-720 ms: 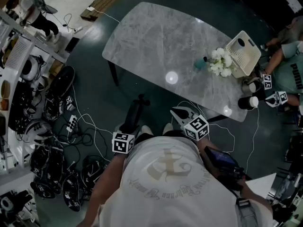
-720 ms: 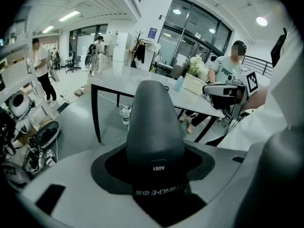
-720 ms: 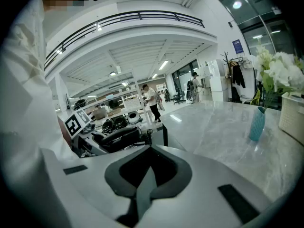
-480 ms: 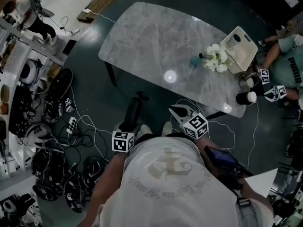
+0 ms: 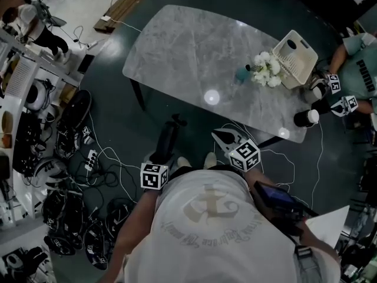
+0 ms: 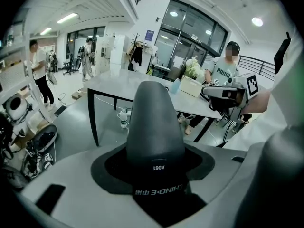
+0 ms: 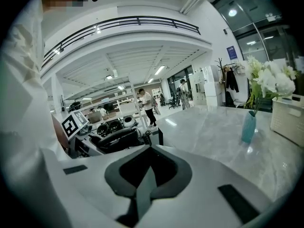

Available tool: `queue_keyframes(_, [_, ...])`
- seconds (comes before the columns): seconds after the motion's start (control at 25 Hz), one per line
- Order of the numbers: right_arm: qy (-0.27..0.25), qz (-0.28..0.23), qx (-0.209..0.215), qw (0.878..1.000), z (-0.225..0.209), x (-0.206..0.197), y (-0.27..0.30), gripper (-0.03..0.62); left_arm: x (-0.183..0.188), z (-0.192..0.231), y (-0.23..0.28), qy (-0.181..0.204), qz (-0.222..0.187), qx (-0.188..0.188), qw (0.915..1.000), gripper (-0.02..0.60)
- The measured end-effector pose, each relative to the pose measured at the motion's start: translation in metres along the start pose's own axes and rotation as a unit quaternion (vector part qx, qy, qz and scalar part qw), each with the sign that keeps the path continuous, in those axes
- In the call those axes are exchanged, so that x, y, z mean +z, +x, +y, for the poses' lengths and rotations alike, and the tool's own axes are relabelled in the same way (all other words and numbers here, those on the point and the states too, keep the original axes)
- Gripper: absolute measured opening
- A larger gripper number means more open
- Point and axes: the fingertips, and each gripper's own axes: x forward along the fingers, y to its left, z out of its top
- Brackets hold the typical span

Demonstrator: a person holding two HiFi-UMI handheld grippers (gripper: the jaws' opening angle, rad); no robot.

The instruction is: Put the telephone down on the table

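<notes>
Black telephone (image 6: 154, 122) sat clamped in my left tool (image 5: 161, 157), apart from the grey marble surface (image 5: 188, 46); my right tool (image 7: 142, 186) was closed on nothing.

The telephone (image 6: 154, 122) is a dark matte handset, smooth and rounded, and it narrows toward its far end. There's a little tag reading A061 and some white brand lettering down by the gripped end. It's up in the air, clamped in the left hand-held gripper (image 5: 160, 157), poking forward and tilted down. In the head view it's just left of centre, over the floor, near the lower edge of the grey marbled surface (image 5: 188, 46) but not touching it.
</notes>
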Motion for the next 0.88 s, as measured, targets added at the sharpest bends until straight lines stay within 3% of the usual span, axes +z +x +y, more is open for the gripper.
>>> queue_keyframes(0.44, [-0.010, 0.014, 0.003, 1.000, 0.002, 0.021, 0.025, 0.015, 0.013, 0.018, -0.002, -0.006, -0.003, 0.000, 1.0000, 0.275])
queue_keyframes(0.88, [-0.010, 0.033, 0.027, 0.999, -0.005, 0.015, 0.056, 0.015, 0.009, 0.036, 0.004, -0.031, -0.002, 0.013, 0.9994, 0.275])
